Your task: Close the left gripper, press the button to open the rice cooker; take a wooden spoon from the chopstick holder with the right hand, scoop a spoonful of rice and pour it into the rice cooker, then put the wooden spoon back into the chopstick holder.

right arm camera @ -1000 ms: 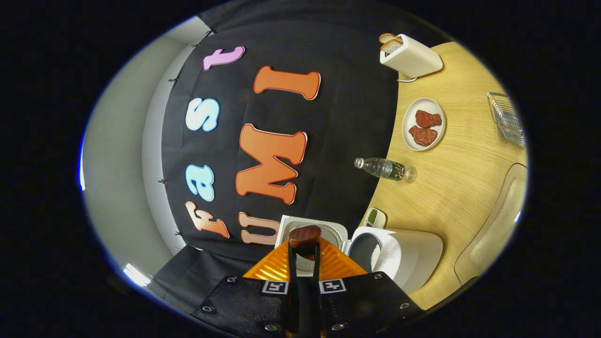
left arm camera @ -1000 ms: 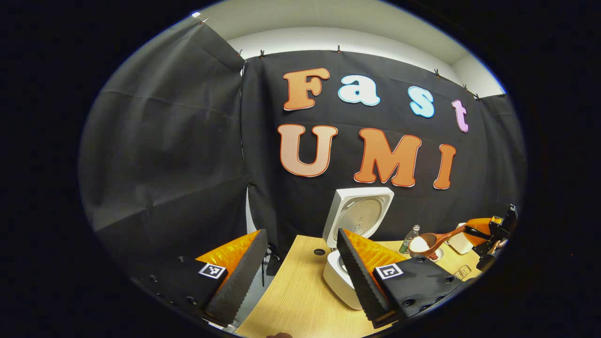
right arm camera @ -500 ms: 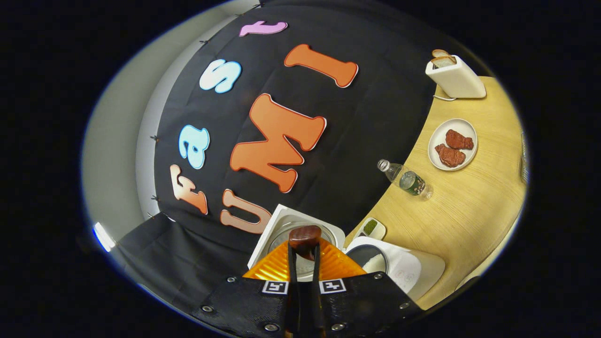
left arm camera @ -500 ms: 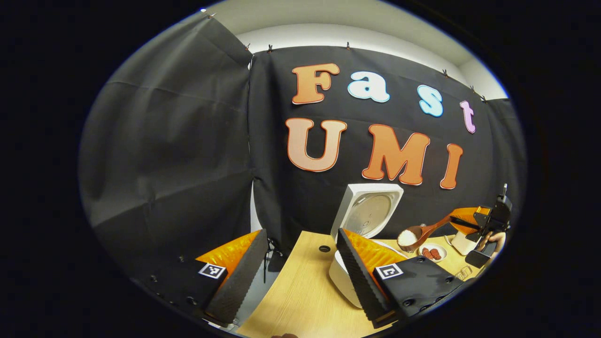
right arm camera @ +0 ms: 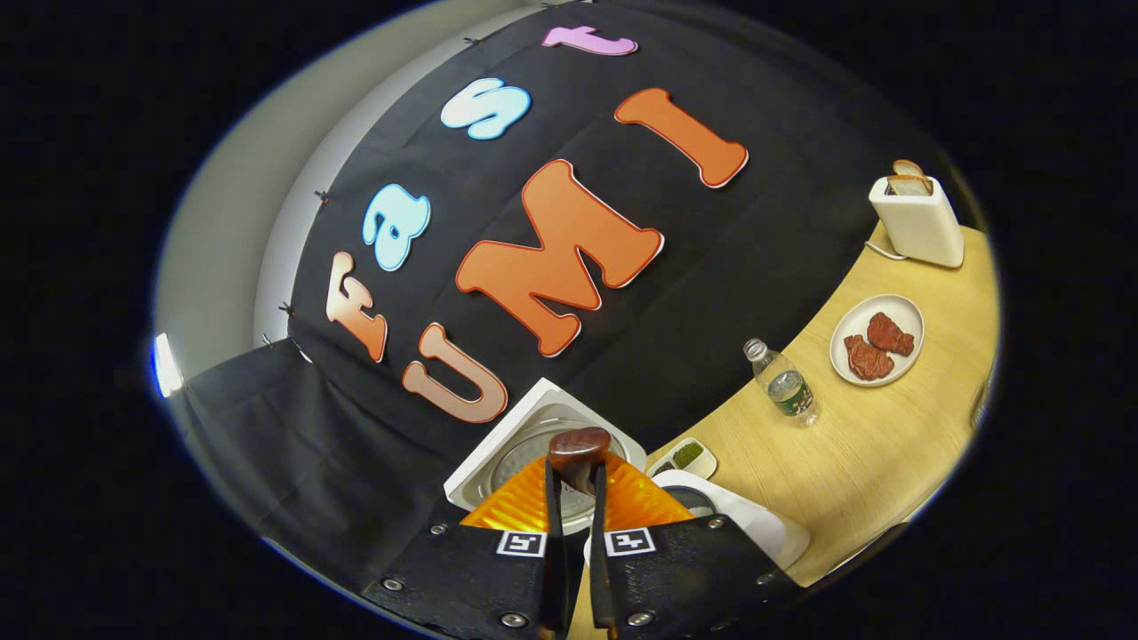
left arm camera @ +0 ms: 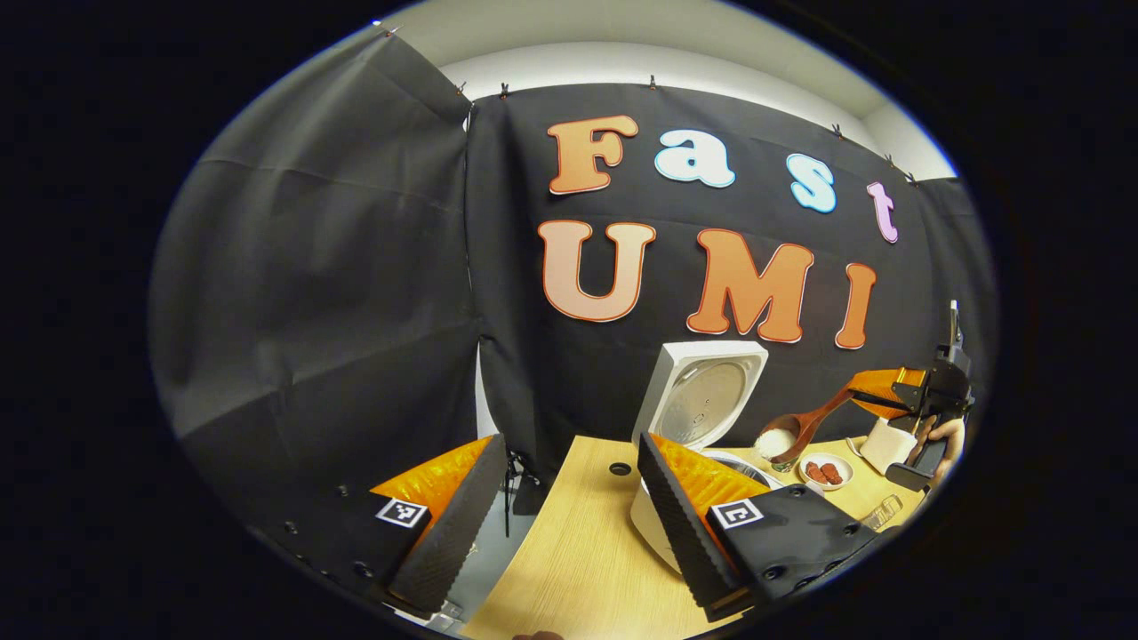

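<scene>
a: how are your fingers set?

b: my right gripper [right arm camera: 569, 498] has both fingers clamped on the wooden spoon [right arm camera: 578, 449], handle pinched between them with the bowl end sticking out past the tips. in the left gripper view that same spoon [left arm camera: 791, 433] carries a heap of white rice [left arm camera: 773, 442], angled down from my right gripper [left arm camera: 898, 396] toward the rice cooker [left arm camera: 711, 444]. my left gripper [left arm camera: 560, 498] holds nothing, fingers spread wide apart above the near edge of the table [left arm camera: 578, 551].

a: and the rice cooker?

b: it stands on the table with its lid [left arm camera: 707, 396] tipped upright against the black wall. the spoon's bowl hangs just to the right of the lid, above the pot's rim. in the right gripper view the open lid [right arm camera: 533, 436] sits right behind the spoon tip.

a: anything else farther out?

b: a small green-filled dish [right arm camera: 685, 458], a water bottle [right arm camera: 784, 384], a plate [right arm camera: 849, 333] with two reddish pieces, and a toaster [right arm camera: 920, 222] holding bread.
</scene>
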`<state>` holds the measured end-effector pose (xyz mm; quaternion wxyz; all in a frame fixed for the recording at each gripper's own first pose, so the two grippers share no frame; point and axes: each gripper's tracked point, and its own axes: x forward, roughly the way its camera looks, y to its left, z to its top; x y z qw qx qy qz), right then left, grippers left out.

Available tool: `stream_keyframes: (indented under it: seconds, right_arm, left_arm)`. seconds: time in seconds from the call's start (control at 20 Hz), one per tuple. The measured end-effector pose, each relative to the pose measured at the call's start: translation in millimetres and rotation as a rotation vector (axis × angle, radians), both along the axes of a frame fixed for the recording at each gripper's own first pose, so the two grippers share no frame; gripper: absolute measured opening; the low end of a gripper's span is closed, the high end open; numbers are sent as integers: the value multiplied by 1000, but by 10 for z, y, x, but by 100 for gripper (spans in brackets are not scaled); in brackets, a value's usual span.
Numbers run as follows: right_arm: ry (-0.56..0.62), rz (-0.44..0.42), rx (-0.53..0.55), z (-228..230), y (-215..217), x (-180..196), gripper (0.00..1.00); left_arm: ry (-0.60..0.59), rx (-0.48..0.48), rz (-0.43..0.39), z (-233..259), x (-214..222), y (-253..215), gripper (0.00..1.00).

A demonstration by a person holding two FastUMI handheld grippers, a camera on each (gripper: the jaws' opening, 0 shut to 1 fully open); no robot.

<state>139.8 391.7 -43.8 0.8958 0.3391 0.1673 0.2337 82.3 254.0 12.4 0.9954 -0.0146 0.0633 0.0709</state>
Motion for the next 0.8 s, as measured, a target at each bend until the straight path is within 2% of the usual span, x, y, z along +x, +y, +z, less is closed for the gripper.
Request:
stream_keyframes:
  seconds: [0.8]
  right_arm:
    - [-164, 55, -293, 162, 193, -81, 10]
  left_arm:
    - [-3, 3, 10, -21, 15, 28, 100]
